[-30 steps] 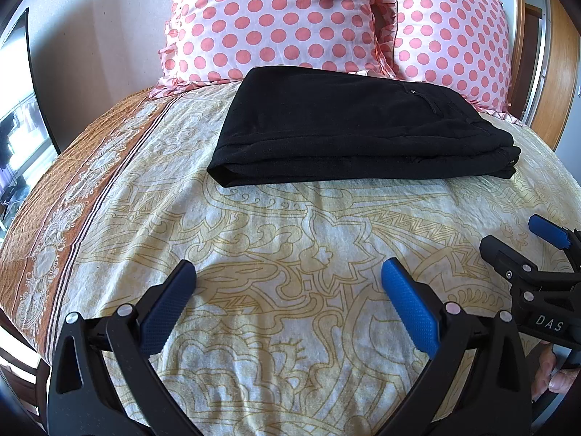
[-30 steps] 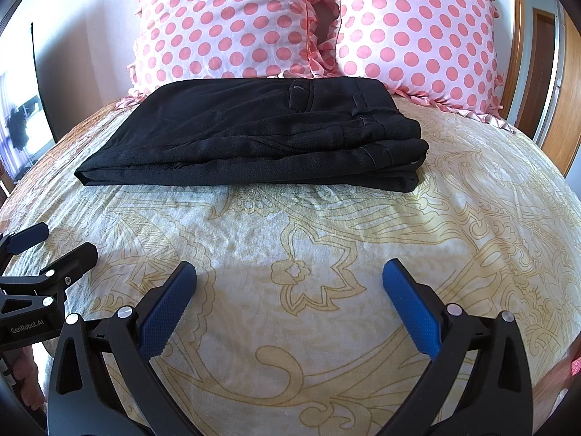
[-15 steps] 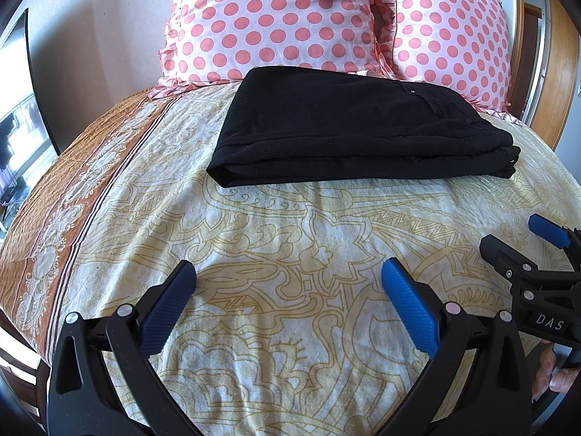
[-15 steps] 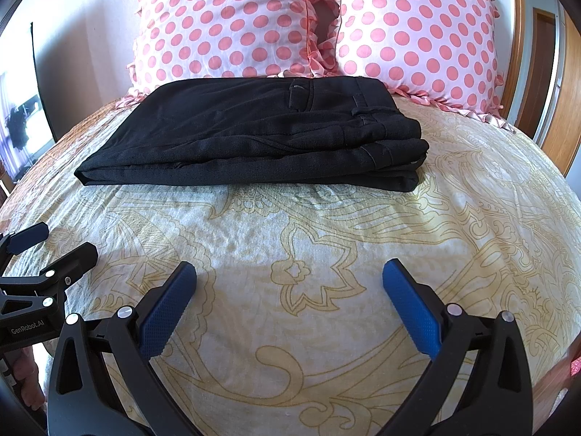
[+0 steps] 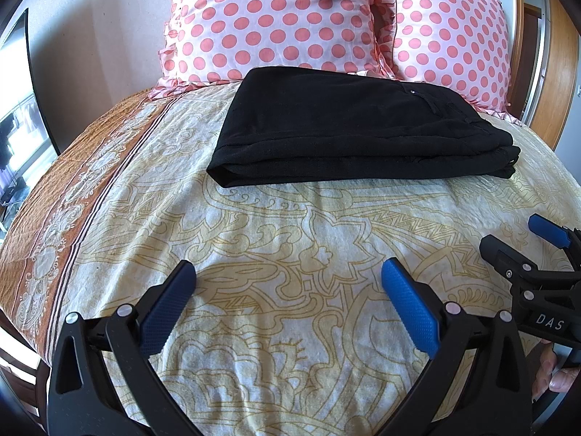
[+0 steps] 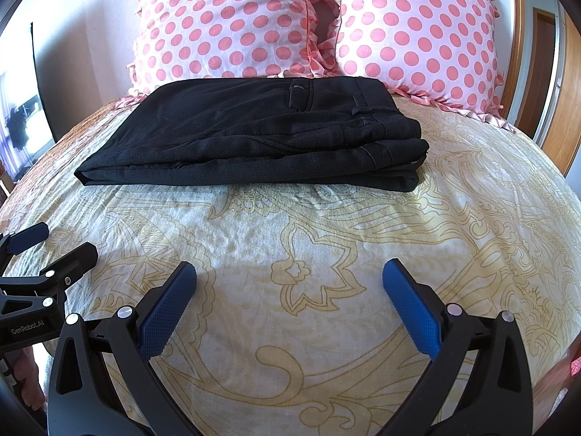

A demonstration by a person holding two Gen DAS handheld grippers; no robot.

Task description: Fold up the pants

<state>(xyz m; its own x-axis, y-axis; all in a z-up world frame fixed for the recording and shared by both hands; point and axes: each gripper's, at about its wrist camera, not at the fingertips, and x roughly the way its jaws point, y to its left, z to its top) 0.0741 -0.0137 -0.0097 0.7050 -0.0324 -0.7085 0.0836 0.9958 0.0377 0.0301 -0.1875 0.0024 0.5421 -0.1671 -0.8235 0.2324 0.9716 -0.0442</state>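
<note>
One pair of black pants lies folded into a flat rectangular stack on the bed, in the upper middle of both views. In the right wrist view the pants show stacked layers along the near edge, with the waistband and belt loops toward the right end of the stack.

Two pink pillows with red dots stand side by side behind the pants: the left pillow fills the top centre of the left wrist view and the right pillow sits at upper right. The far edge of the pants lies just beside their lower frills.

The bed's cover is cream with a yellow floral pattern; an orange border band runs down the left side of the left wrist view.

Two grippers are in view. The left gripper sits at the bottom of its own frame, its two blue pads spread wide apart with only bedcover between them, holding nothing. The right gripper is likewise spread wide and holds nothing. Each also shows at the edge of the other's view, the right one at lower right and the left one at lower left. Both are well apart from the pants.
</note>
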